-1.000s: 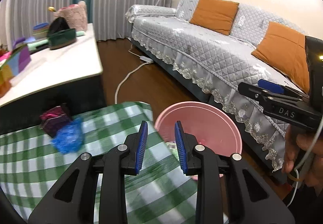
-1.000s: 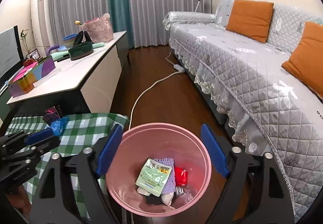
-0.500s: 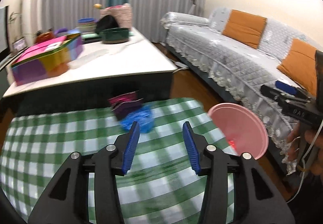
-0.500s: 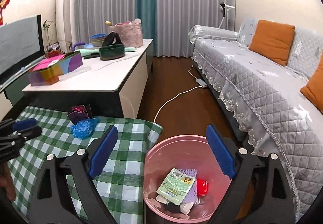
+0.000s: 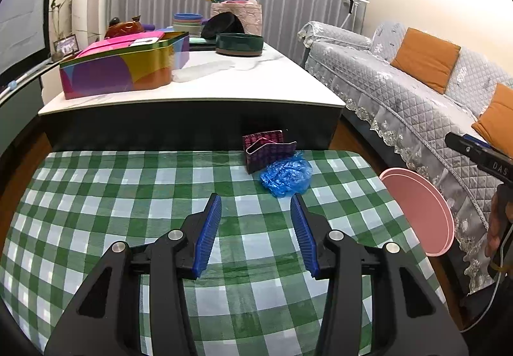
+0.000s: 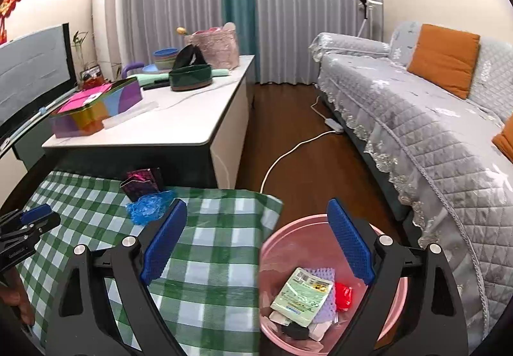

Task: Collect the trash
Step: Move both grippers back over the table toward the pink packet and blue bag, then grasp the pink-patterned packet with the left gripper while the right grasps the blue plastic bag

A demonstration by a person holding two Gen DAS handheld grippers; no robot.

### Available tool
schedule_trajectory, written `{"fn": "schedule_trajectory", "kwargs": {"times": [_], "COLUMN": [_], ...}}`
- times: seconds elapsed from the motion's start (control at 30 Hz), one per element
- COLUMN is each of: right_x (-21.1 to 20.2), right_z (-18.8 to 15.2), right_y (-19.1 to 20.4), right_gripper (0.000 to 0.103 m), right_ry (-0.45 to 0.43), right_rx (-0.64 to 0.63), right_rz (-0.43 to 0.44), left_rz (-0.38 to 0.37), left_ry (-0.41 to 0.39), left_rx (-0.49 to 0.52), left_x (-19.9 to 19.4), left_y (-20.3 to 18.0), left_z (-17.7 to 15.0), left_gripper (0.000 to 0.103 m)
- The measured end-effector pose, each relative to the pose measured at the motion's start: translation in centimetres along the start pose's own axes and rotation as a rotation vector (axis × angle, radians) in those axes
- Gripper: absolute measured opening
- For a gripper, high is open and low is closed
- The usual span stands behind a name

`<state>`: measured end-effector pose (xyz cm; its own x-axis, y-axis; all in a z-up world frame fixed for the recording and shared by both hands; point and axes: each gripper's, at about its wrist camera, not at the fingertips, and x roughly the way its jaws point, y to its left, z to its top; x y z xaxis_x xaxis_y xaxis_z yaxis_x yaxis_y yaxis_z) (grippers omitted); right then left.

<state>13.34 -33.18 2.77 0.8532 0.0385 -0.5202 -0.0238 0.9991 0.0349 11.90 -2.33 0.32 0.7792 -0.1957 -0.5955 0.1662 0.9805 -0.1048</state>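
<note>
Two pieces of trash on the green-and-white checked cloth (image 5: 134,195), far edge: one crumpled blue plastic wad (image 5: 286,175), thin and crinkly, touching one dark purple patterned carton (image 5: 267,149), angular, flaps open. One round pink plastic bin (image 6: 279,247) beside the cloth's right edge, holding one green-white printed sachet (image 6: 303,295), one lilac knitted piece, one red scrap, some dark and white bits; sachet print too small to read. Left gripper (image 5: 256,221): blue ribbed pads spread apart, nothing between, low over cloth, wad just ahead. Right gripper (image 6: 256,237): spread wide, nothing held, over bin rim and cloth edge. "DAS" legible on right gripper body in left view.
</note>
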Motion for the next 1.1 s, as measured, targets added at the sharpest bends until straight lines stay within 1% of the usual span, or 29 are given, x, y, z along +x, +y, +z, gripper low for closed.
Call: {"fn": "schedule_trajectory", "kwargs": {"times": [0.13, 0.23, 0.3, 0.33, 0.4, 0.43, 0.47, 0.5, 0.57, 0.6, 0.63, 0.73, 0.77, 0.97, 1.03, 1.1], "right_x": [0.9, 1.7, 2.4, 2.7, 3.5, 3.9, 4.6, 5.0, 6.1, 6.6, 7.1, 8.6, 9.4, 12.6, 13.3, 13.8], "right_z": [0.1, 0.1, 0.0, -0.1, -0.3, -0.4, -0.6, -0.7, -0.8, -0.9, -1.0, -1.4, -1.6, -2.4, -2.5, -2.6], "right_y": [0.9, 1.3, 1.9, 2.3, 3.1, 3.4, 4.0, 4.4, 5.6, 6.1, 6.5, 7.7, 8.1, 9.1, 9.4, 9.7], "right_gripper": [0.088, 0.083, 0.070, 0.066, 0.049, 0.046, 0.042, 0.040, 0.039, 0.039, 0.039, 0.039, 0.039, 0.040, 0.043, 0.044], "right_ry": [0.016, 0.032, 0.042, 0.047, 0.060, 0.068, 0.080, 0.087, 0.101, 0.108, 0.115, 0.140, 0.154, 0.204, 0.214, 0.221], "right_rx": [0.015, 0.045, 0.047, 0.045, 0.048, 0.051, 0.054, 0.056, 0.058, 0.059, 0.059, 0.053, 0.056, 0.073, 0.073, 0.068], "right_rz": [0.030, 0.077, 0.110, 0.124, 0.165, 0.184, 0.209, 0.224, 0.257, 0.268, 0.278, 0.299, 0.308, 0.341, 0.347, 0.356], "left_rz": [0.004, 0.013, 0.016, 0.018, 0.019, 0.020, 0.021, 0.020, 0.020, 0.020, 0.020, 0.018, 0.013, -0.013, -0.024, -0.031], "left_ry": [-0.009, -0.013, -0.018, -0.020, -0.022, -0.021, -0.021, -0.019, -0.018, -0.019, -0.021, -0.028, -0.031, -0.023, -0.020, -0.017], "left_rx": [-0.008, -0.020, -0.034, -0.041, -0.049, -0.051, -0.052, -0.055, -0.057, -0.056, -0.055, -0.046, -0.044, -0.036, -0.042, -0.044], "left_x": [0.2, 0.3, 0.3, 0.4, 0.6, 0.7, 0.8, 1.0, 1.3, 1.4, 1.4, 1.7, 1.9, 3.4, 4.1, 4.9], "left_y": [0.6, 1.3, 1.9, 2.2, 2.7, 3.0, 3.2, 3.5, 4.0, 4.2, 4.3, 4.6, 4.7, 4.8, 5.0, 5.1], "left_z": [0.2, 0.3, 0.4, 0.4, 0.4, 0.4, 0.4, 0.4, 0.4, 0.5, 0.5, 0.7, 0.7, 0.7, 1.0, 1.3], "left_gripper": [0.045, 0.045, 0.045, 0.045, 0.044, 0.044, 0.041, 0.034, 0.029, 0.025, 0.023, 0.022, 0.018, 0.017, 0.017, 0.017]}}
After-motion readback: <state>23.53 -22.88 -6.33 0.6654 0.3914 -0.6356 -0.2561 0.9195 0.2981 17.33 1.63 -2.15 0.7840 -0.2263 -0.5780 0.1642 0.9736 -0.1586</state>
